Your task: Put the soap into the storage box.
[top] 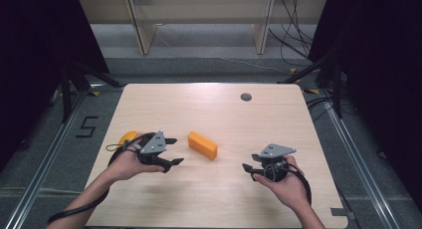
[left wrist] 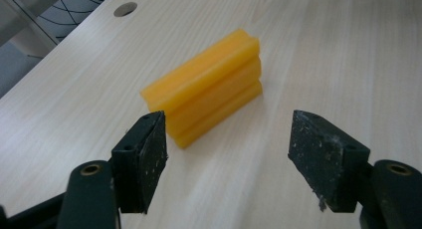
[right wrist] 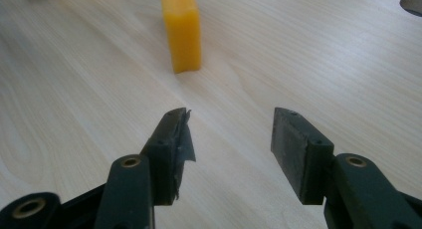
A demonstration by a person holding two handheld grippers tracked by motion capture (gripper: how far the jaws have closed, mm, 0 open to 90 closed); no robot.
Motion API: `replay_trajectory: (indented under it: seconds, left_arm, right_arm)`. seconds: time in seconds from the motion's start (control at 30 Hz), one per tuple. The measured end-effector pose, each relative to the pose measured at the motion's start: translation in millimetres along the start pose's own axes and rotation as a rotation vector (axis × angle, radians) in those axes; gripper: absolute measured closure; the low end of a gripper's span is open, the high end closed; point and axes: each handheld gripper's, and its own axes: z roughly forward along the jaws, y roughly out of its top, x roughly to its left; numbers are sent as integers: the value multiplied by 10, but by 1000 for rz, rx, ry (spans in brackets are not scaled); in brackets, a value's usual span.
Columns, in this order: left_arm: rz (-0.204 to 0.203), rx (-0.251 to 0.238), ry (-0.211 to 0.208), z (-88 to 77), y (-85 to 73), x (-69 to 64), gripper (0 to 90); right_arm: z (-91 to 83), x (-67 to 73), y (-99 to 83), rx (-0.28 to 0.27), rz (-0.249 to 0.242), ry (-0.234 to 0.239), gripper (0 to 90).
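We see the orange block (top: pixel 202 145) lying on the bench (top: pixel 224 199) a little left of the middle, its long side running at a slant from upper left to lower right. It looks like three ribbed layers in the left gripper view (left wrist: pixel 204 87); in the right gripper view (right wrist: pixel 182 27) we see its narrow end. Bare wood lies all round it, and it sits well in from every edge.

Our left gripper (top: pixel 170 150) hovers just left of the block, pointing at it. Its fingers (left wrist: pixel 144 157) stand wide apart and hold nothing; the block lies just ahead of the tips, nearer the left one, not touching either.

Our right gripper (top: pixel 250 163) is well apart from the block, on the right half, pointing left towards it. Its fingers (right wrist: pixel 298 149) are spread too, with only bare wood between them.

Behind the left hand (top: pixel 124 162), near the bench's left edge, sits a small yellow thing (top: pixel 128 137); it is partly hidden, and we cannot tell what it is. A round grey grommet (top: pixel 246 96) sits close to the far edge.
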Motion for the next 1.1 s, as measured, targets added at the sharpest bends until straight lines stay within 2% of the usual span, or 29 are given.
replay_trajectory:
  seconds: [0.03,0.17,0.27,0.3,0.33,0.37,0.4,0.43,0.5,0.53,0.6,0.63,0.7,0.73,0.77,0.8,0.87,0.93,0.97,1.0,1.03,1.07,1.1]
  left_arm:
    - [5,2,6,44,23,33,300]
    - [3,28,-16,220,67,153,285]
    - [10,40,-23,294,77,188,282]
    - [55,69,-25,332,98,232,282]
    - [58,66,-29,351,110,243,279]
    - [58,62,-25,368,123,256,277]
    - [59,57,-25,384,136,267,277]
    - [77,64,-26,391,148,289,276]
    - [80,66,-34,405,158,305,274]
    - [69,60,-52,444,172,322,273]
    - [79,65,-59,460,178,338,268]
    - [104,71,-65,490,198,372,267]
    - [93,76,-69,505,205,380,261]
    - [117,89,-77,524,224,417,261]
    - [112,84,-84,542,230,424,259]
    - [125,102,-97,548,241,444,255]
    - [111,84,-96,575,241,433,253]
    - [159,116,-109,594,267,460,251]
    - [171,138,-118,593,280,472,247]
    - [171,138,-118,593,280,472,243]
    - [156,112,-114,617,292,472,243]
    - [154,106,-113,627,299,480,244]
    - [186,144,-118,618,312,509,243]
  right_arm:
    - [4,-19,2,-5,-15,-1,492]
    - [14,-27,0,-6,-12,4,492]
    - [14,-32,0,-8,-17,2,492]
    - [11,-32,-3,-13,-12,-1,492]
    - [7,-30,-3,-12,-4,1,492]
    - [5,-15,-5,-7,17,6,492]
    - [4,-22,-4,-4,8,6,492]
    - [8,-21,-6,-8,11,7,492]
    - [9,-18,-3,-7,10,5,492]
    - [10,-20,0,-11,5,6,492]
    - [11,-34,2,-16,-12,3,492]
    - [12,-35,3,-18,-15,2,492]
    - [11,-35,1,-18,-15,2,492]
    - [10,-36,1,-19,-14,2,492]
    - [6,-32,3,-16,-7,3,492]
    - [-1,-35,6,-10,-8,5,492]
    - [-1,-39,6,-9,-9,4,492]
    - [-1,-42,4,-9,-10,4,492]
    - [-2,-42,3,-8,-8,4,492]
    - [0,-46,2,-10,-11,4,492]
    - [0,-47,2,-10,-11,4,492]
    - [0,-45,2,-8,-6,7,492]
    - [8,-43,-1,-15,-4,6,492]
